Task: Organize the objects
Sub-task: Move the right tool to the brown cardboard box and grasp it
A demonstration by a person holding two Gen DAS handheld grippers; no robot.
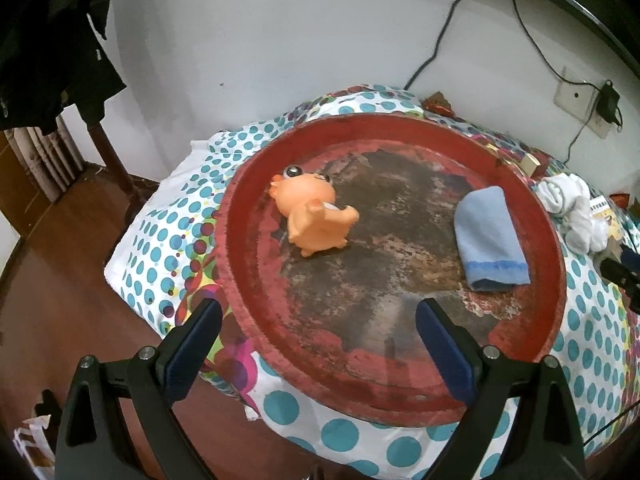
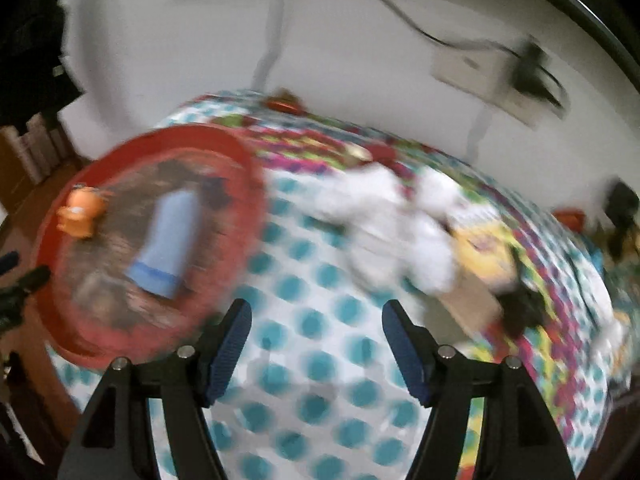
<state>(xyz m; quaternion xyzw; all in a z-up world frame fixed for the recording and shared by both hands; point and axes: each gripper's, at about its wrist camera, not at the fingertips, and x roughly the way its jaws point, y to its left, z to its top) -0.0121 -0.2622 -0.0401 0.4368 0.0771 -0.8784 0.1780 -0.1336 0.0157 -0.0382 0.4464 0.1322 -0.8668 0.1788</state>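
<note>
Nearby, white socks (image 1: 570, 210) flank the red tray (image 1: 248, 216).

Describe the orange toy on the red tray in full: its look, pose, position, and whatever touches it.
The orange toy is a small, smooth animal figure, apparently rubber or soft plastic, with big glossy dark eyes and stubby limbs. It lies tipped over on the worn inside of the round red tray, towards its left part in the left wrist view. Only the tray touches it; the folded blue cloth lies apart, and neither gripper holds it.
</note>
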